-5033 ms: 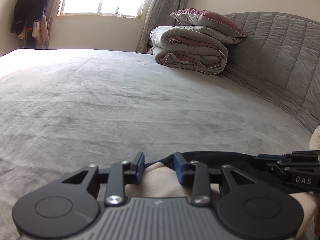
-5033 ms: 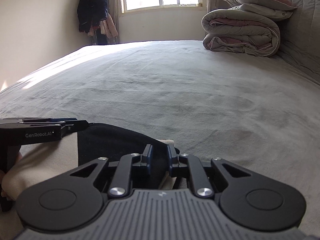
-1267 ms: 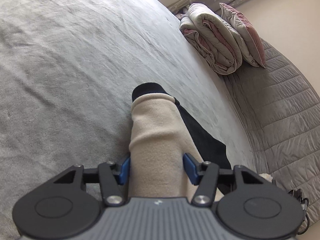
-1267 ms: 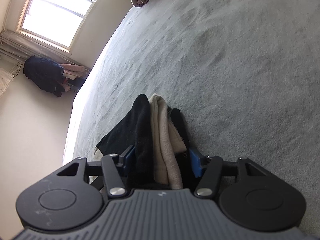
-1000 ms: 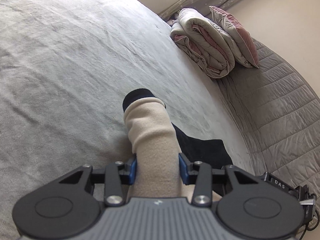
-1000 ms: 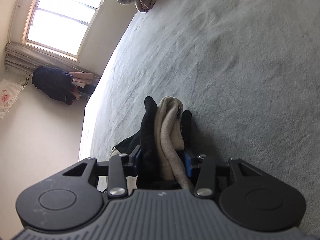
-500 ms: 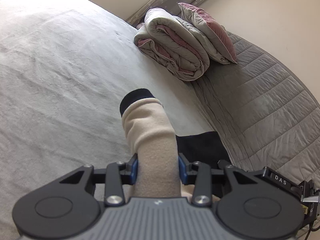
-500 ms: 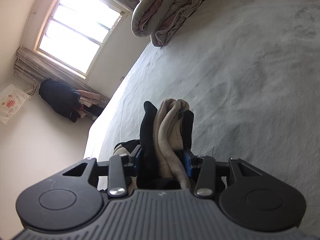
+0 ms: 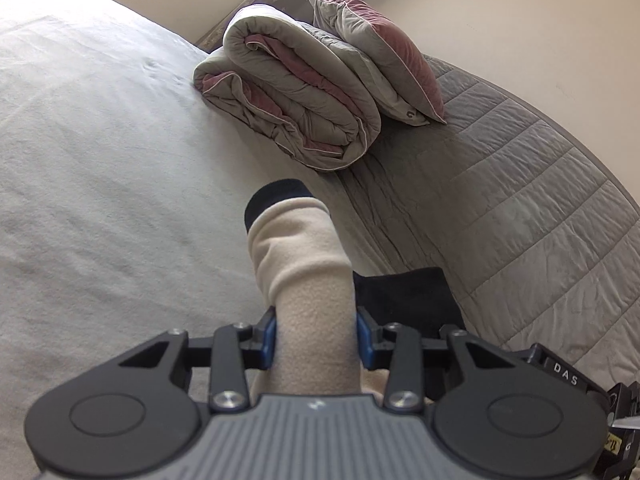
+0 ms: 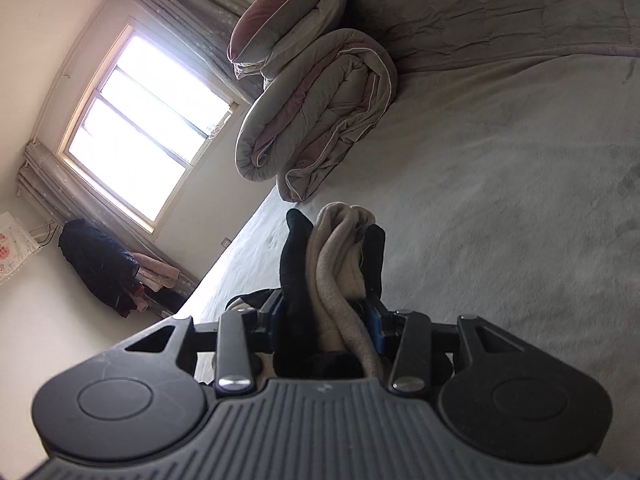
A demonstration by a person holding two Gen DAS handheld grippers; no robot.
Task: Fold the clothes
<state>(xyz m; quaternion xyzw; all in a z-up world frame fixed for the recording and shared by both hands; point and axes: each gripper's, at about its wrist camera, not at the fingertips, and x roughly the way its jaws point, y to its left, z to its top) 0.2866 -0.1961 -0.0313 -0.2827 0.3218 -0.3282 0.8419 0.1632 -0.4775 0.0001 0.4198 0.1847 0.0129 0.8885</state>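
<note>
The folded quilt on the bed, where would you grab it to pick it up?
Probably grip the folded quilt at its rounded closed fold, coming from the near side across the bed. There the layers are joined, so they should lift together; the loose edges would likely spill open.

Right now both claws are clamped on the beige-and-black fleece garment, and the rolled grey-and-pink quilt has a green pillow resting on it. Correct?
Not quite. The pillow on the rolled grey-and-pink quilt is dusty pink with grey backing, not green; the left wrist view shows it. The rest holds: the left claw and right claw are both clamped on the beige-and-black fleece garment.
</note>
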